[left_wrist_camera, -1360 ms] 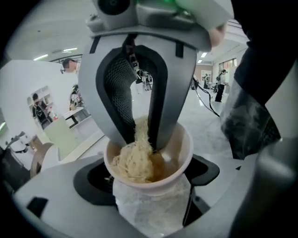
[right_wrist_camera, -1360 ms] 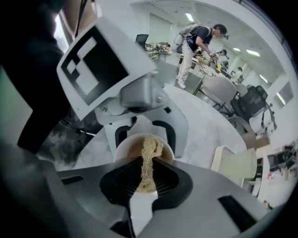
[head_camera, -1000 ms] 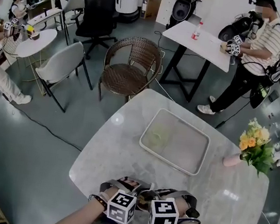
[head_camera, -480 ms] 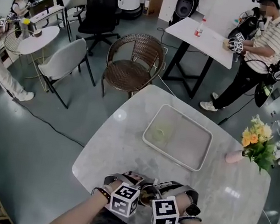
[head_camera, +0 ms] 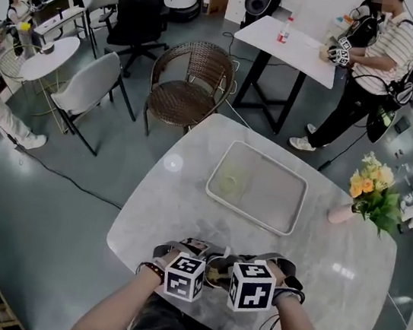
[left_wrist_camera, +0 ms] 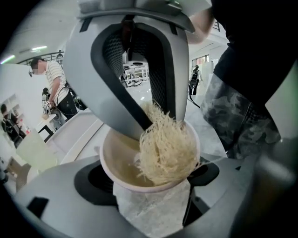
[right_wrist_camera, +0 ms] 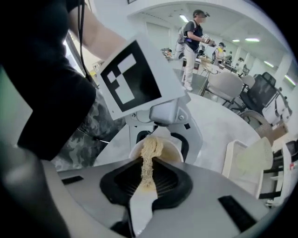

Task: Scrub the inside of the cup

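The cup point(left_wrist_camera: 121, 158) is down by the near edge of the counter point(head_camera: 187, 188), right in front of the person's belly, and I can't tell if it's resting on the top or lifted a bit. The left tongs point(head_camera: 204, 258) are clamped on it from both sides, with the mouth tipped toward the other hand. The right tongs point(right_wrist_camera: 148, 162) are squeezed tight on a pale stringy scrubber point(left_wrist_camera: 167, 148), and the wad is shoved into the cup against one side of the wall — the other side looks bare. To me that's the scrubbing itself under way. To do it well, I'd roll the right wrist so the wad sweeps all the way round the wall, then push it down to the bottom instead of poking one spot. The left grip needs to be firm, since the scrubber's push could lever the cup out sideways. The right tongs' tips sit right at the rim too — I'd watch they don't knock it. The tray point(head_camera: 257, 187) is well back, so no worries there.
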A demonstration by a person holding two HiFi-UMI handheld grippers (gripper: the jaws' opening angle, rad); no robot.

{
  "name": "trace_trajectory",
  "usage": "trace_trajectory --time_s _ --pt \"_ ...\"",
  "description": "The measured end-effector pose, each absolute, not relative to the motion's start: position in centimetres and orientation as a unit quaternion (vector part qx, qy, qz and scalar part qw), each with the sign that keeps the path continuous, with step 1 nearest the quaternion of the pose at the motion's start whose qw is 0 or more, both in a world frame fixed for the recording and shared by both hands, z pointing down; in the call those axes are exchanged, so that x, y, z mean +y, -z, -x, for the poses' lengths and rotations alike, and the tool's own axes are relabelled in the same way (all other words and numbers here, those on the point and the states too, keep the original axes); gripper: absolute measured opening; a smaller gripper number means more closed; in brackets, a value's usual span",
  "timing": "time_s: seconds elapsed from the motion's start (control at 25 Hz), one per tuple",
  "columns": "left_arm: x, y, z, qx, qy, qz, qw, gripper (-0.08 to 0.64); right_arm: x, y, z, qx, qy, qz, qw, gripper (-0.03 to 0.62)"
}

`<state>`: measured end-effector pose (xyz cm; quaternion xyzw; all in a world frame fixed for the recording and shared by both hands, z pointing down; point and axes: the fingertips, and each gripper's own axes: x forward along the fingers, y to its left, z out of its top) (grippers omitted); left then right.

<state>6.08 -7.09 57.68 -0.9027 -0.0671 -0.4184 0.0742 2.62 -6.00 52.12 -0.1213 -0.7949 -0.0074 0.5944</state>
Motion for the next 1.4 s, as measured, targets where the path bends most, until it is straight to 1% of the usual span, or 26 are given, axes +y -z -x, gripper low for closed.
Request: trace_trajectory --time_s 0.24,0.48,0.72,0.92,1.04,1.08,1.12,1.2,1.24,1.32,1.4 --pt "-7.1 -57.8 -6.0 -0.064 0.425 0.9 0.072 0.443 -6.3 -49.5 -2.8 -0.828 -0.022 0.053 0.557 0.06" --pt "-7.4 -58.1 -5.5 -0.035 0.44 0.896 0.054 0.443 -6.9 -47.7 -3.6 -0.853 -0.053 -0.016 0.518 0.06" --pt "-7.3 -56.8 -3.3 0.01 0.455 0.89 0.022 0.443 -7.0 -46.7 -3.8 -0.869 -0.051 -0.066 0.487 0.06" --pt "-6.1 -56.4 -0.2 0.038 0.484 0.874 0.009 0.443 -7.4 -44.9 -4.0 -0.899 -0.04 -0.134 0.414 0.06" --pt "-4.6 -55.8 1.3 0.055 0.484 0.873 -0.007 0.438 -6.7 -43.7 -5.1 -0.908 -0.031 -0.177 0.379 0.06" --pt "-4.1 -55.4 1.6 0.066 0.476 0.877 -0.009 0.418 -6.2 -43.5 -5.6 -0.909 -0.034 -0.191 0.367 0.06" --pt "-3.9 -54.9 1.8 0.081 0.465 0.882 -0.009 0.354 -5.7 -43.3 -6.1 -0.911 -0.041 -0.208 0.355 0.06" --pt "-4.2 -53.6 1.8 0.12 0.434 0.893 -0.004 0.113 -5.1 -43.1 -6.8 -0.913 -0.058 -0.244 0.322 0.06" --pt "-4.4 -53.0 1.6 0.137 0.416 0.899 -0.005 0.05 -4.9 -43.0 -7.1 -0.913 -0.067 -0.262 0.304 0.06" --pt "-4.3 -51.8 1.1 0.16 0.384 0.909 -0.009 0.023 -4.2 -43.2 -7.2 -0.913 -0.085 -0.29 0.275 0.06" --pt "-3.7 -50.9 0.4 0.17 0.36 0.917 -0.014 0.014 -3.2 -43.6 -7.0 -0.91 -0.095 -0.308 0.262 0.06"
